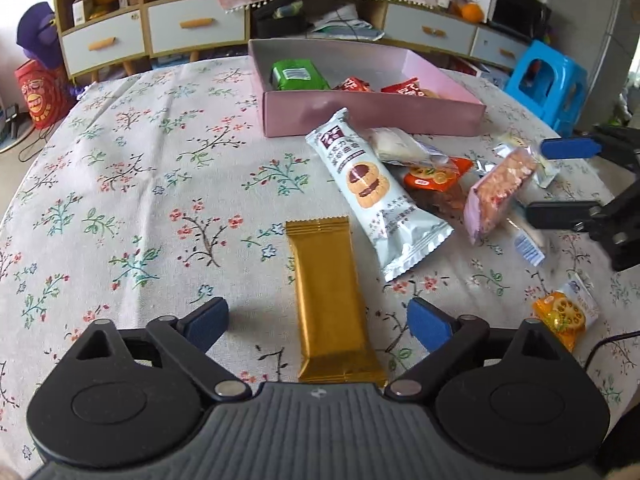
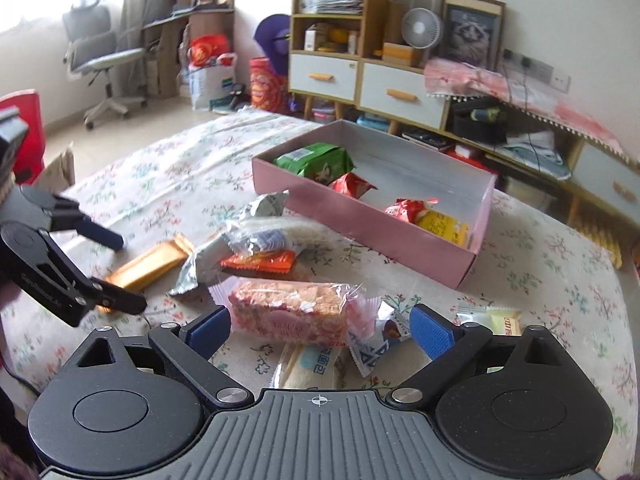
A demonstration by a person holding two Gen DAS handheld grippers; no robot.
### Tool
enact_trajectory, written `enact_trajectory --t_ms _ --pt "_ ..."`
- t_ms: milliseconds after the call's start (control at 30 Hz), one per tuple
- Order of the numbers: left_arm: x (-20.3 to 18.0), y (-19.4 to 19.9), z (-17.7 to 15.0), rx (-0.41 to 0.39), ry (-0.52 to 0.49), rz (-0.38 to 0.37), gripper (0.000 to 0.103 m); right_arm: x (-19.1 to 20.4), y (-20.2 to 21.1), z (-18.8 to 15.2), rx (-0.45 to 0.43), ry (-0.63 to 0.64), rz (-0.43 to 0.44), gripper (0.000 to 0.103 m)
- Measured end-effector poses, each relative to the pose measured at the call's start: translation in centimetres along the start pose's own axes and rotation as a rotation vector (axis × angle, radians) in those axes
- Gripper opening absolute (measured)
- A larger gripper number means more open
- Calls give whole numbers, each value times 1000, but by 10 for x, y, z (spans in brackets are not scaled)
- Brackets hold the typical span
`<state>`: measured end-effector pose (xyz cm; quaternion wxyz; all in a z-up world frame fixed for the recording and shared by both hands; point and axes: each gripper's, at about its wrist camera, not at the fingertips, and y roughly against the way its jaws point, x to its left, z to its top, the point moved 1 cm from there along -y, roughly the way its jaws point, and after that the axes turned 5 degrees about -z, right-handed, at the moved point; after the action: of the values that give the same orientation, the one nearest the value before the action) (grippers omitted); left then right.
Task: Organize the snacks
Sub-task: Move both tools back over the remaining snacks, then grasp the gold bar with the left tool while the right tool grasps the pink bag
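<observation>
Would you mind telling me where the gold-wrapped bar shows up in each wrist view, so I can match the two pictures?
Left wrist: the gold-wrapped bar lies lower centre, lengthwise between the open left claw fingers.
Right wrist: the bar lies at the left, between the left claw's fingers seen from the side.
Shared landmark: the pink box behind the loose snacks.

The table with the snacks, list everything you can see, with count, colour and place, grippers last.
Cardboard box: one, pink, far side of table.
Green packet: one, inside box.
Red packets: two, inside box.
Gold foil bar: one, between left gripper's fingers.
White cookie pack: one, mid-table.
Pink-wrapped crispy bar: one, ahead of right gripper.
Orange packet: one, in the pile.
Floral tablecloth: one, white.
Left gripper: open.
Right gripper: open.
</observation>
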<state>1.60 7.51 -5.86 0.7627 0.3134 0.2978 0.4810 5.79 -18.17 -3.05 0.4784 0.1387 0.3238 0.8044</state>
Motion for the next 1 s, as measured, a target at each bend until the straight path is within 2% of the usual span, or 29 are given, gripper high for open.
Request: enact_trajectory --t_ms 67,167,233,367,533,733,833,900,1000 --pt "-1 0 1 2 0 -6 93 2 -5 -2 3 32 -2 98" --pt "-1 -2 1 3 -7 18 85 4 -14 -3 10 71 -23 98" --pt "-2 -3 2 0 -21 40 77 3 -19 -3 6 72 -30 98" --pt "0 -3 3 -3 -30 70 70 2 -26 1 5 61 -8 98" --pt "9 -1 8 -6 -5 106 51 7 -32 5 12 68 18 98" --pt "18 0 14 -2 31 127 35 14 -28 7 -9 92 27 95" --pt "20 -1 16 4 51 132 31 15 -23 7 -22 93 41 86" --pt "21 -1 17 6 57 134 30 15 -20 6 -23 96 57 72" --pt "22 -1 18 9 65 134 28 17 -17 3 -24 102 81 58"
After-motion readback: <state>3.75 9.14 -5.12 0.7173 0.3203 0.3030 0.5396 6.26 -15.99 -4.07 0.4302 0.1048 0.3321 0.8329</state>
